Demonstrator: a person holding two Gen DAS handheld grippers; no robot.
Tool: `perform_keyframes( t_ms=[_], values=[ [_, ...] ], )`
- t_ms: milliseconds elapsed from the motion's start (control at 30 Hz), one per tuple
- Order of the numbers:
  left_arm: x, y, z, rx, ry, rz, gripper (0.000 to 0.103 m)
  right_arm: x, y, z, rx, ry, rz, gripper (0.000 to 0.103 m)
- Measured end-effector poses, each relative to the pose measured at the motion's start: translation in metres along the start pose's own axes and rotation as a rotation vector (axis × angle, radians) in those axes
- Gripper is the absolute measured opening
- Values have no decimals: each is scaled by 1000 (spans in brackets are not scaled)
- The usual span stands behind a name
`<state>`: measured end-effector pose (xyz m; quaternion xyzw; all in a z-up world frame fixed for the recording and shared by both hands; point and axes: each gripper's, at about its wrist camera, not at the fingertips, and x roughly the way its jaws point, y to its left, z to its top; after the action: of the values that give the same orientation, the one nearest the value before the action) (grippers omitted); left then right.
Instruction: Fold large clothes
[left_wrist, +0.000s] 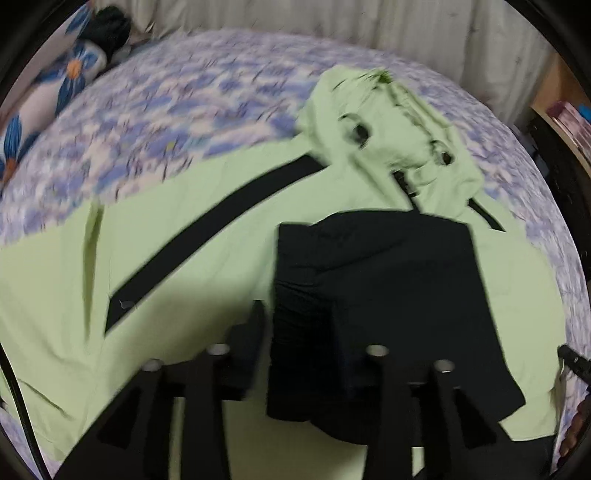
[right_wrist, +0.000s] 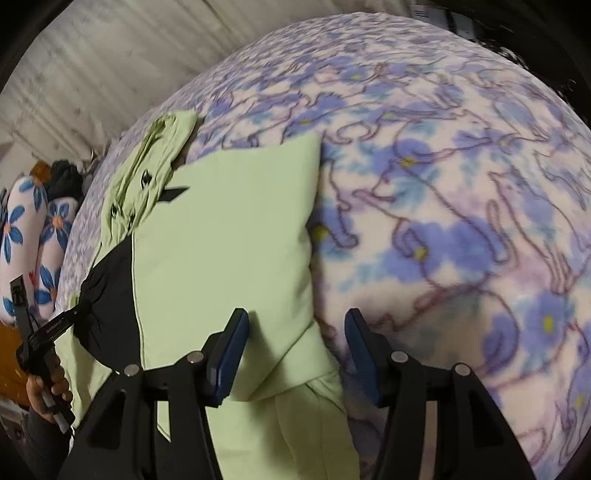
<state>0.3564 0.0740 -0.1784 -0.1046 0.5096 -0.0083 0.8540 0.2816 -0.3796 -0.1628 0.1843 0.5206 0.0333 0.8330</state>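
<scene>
One large garment: pale green jacket (left_wrist: 192, 236), smooth thin fabric, spread flat on bed; black diagonal strip across chest; rumpled hood (left_wrist: 384, 122) w/ dark eyelets at far end; black panel (left_wrist: 388, 266), squarish, w/ ribbed-looking edge, lying folded over green body. Bedcover (right_wrist: 461, 206): fleecy, white w/ blue-purple flowers and line-drawn animals. Floral pillows (right_wrist: 26, 243), white w/ blue petals, orange centres, at bed's far-left edge; pleated pale curtain (right_wrist: 85, 62) behind.

Hard to read: left wrist view motion-blurred; left gripper (left_wrist: 299, 332) dark against black panel, right finger barely separable from cloth; jaws partly apart, black fabric bunched between them, pressing or not – cannot tell; jacket hem cut off at lower frame.

Right gripper (right_wrist: 295, 332): blue-padded fingers (right_wrist: 229, 354) set moderately wide, nothing clamped; folded green edge of jacket directly below, between pads, nearer left pad; right pad over bare bedcover. Person's hand (right_wrist: 46, 391) on left gripper's handle seen at lower left of right wrist view, partly cut off.
</scene>
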Motion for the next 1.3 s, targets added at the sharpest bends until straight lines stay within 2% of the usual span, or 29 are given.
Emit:
perform_keyframes(
  t_ms=[67, 133, 167, 200, 233, 300, 367, 433, 500, 533, 567, 600, 633, 667, 733, 833, 867, 900, 933, 1100, 1133, 1167, 1200, 1233, 1300],
  values=[
    [3, 8, -1, -38, 7, -38, 46, 7, 2, 0, -10, 18, -5, 54],
    [3, 8, 0, -39, 11, -35, 46, 12, 6, -1, -35, 29, -18, 54],
    [2, 6, 1, -31, 11, -27, 44, 12, 8, -1, -57, 26, -31, 46],
    [0, 2, 2, -11, 3, -16, 36, 11, 10, -1, -68, 23, -37, 34],
    [-3, 0, 3, 4, -12, -27, 21, 7, 9, 0, -59, 13, -24, 17],
    [-11, -1, 5, 6, -66, -18, 17, -8, 4, 0, -26, -53, 6, 14],
    [-12, 3, 5, -5, -113, 41, 19, -5, -1, -1, -24, -53, -51, 14],
    [-1, 10, 6, -15, -63, 71, 22, 7, -5, -2, -21, 14, -64, 15],
    [2, 17, 6, -44, -30, 42, 22, 3, -4, 2, -24, 22, -49, 17],
    [0, 19, 7, -56, -29, 24, 25, 1, -3, 4, -25, 22, -34, 22],
    [-2, 21, 8, -64, -21, 3, 34, -3, -1, 8, -26, 13, -4, 32],
    [-2, 21, 9, -68, -10, -18, 39, -6, 0, 12, -30, 1, 12, 39],
    [-2, 21, 10, -72, 0, -35, 51, -9, 2, 17, -35, -18, 17, 47],
    [-1, 20, 11, -76, 12, -50, 57, -10, 4, 23, -39, -34, 10, 49],
    [4, 14, 13, -71, 27, -45, 59, -8, 7, 36, -27, -51, 6, 50],
    [11, -1, 16, -17, 36, -22, 59, 2, 6, 56, 9, -56, 3, 50],
    [13, -7, 16, 7, 32, -8, 56, 8, 5, 64, 18, -58, -5, 50],
    [14, -12, 17, 25, 25, 5, 46, 14, 3, 71, 25, -58, -17, 50],
    [15, -16, 18, 40, 21, 13, 26, 18, 0, 75, 30, -59, -30, 49],
    [16, -26, 24, 56, -6, 58, 25, 53, -15, 95, 78, -19, -71, 49],
    [15, -26, 25, 55, -15, 58, 25, 56, -13, 96, 61, -22, -74, 46],
    [14, -25, 25, 52, -23, 56, 25, 56, -7, 99, 22, -37, -83, 23],
    [14, -24, 26, 49, -28, 53, 25, 54, -2, 100, -12, -47, -90, 6],
    [12, -23, 27, 44, -40, 48, 24, 50, 2, 102, -39, -74, -103, 2],
    [13, -22, 26, 48, -54, 43, 25, 51, 5, 102, -64, -89, -131, 2]
  ],
)
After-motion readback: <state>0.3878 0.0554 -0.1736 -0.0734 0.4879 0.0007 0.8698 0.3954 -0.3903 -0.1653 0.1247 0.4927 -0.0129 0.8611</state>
